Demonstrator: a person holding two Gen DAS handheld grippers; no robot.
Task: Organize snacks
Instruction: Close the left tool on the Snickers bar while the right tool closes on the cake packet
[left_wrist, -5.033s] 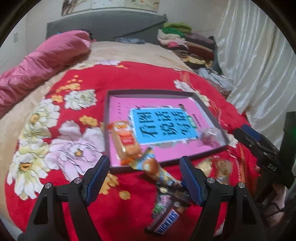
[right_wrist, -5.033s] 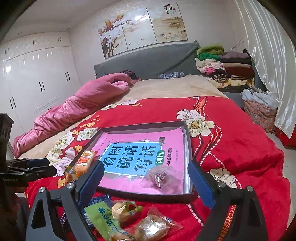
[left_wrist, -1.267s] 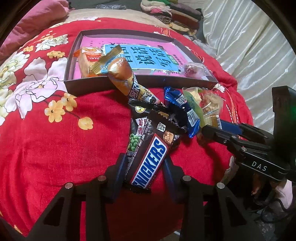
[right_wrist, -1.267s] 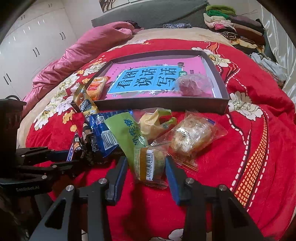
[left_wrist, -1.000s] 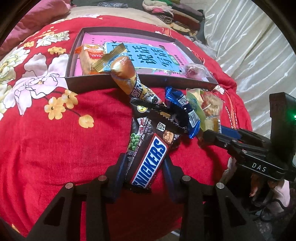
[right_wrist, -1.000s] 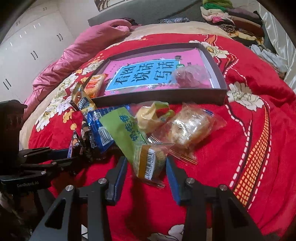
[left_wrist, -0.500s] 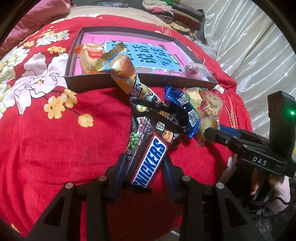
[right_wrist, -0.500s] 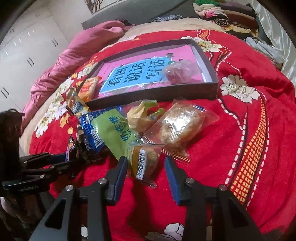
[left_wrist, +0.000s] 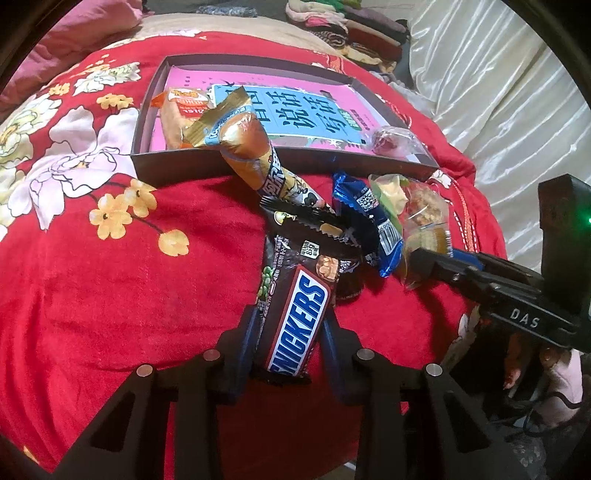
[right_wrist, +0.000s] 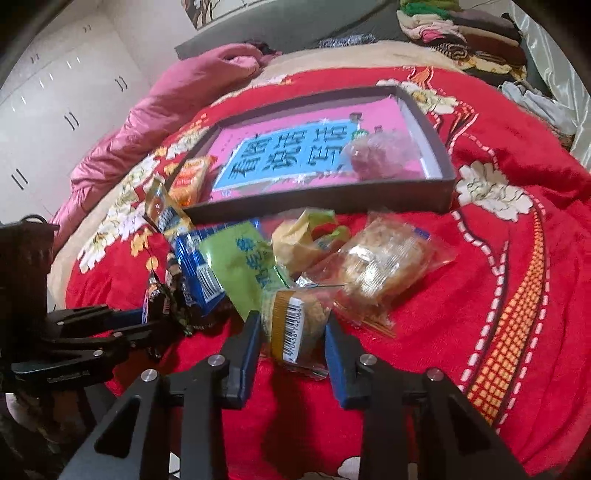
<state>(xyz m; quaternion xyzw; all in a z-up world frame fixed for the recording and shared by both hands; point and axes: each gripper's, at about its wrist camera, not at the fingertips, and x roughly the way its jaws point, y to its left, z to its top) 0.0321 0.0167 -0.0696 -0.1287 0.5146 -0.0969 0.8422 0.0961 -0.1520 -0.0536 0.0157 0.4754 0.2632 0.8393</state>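
Observation:
My left gripper (left_wrist: 290, 328) is shut on a Snickers bar (left_wrist: 295, 321), held just above the red bedspread. My right gripper (right_wrist: 293, 332) is shut on a green-wrapped cake with a barcode (right_wrist: 291, 325). A dark tray (left_wrist: 229, 164) with a pink and blue book lining it lies beyond; it holds an orange cracker pack (left_wrist: 183, 118) at the left and a clear-wrapped pink sweet (left_wrist: 388, 142) at the right. Between tray and grippers lie a gold cone-shaped snack (left_wrist: 255, 158), a blue pack (left_wrist: 373, 221) and a clear-wrapped pastry (right_wrist: 384, 269).
A pink quilt (right_wrist: 155, 110) lies on the bed at the left. Folded clothes (right_wrist: 461, 33) are stacked at the back right. White curtains (left_wrist: 498, 103) hang on the right. The right gripper's body (left_wrist: 517, 302) shows in the left wrist view.
Over five seconds both grippers came down and closed on snacks. In the last half second the right gripper lifted and tilted with its cake; the left one rose slightly.

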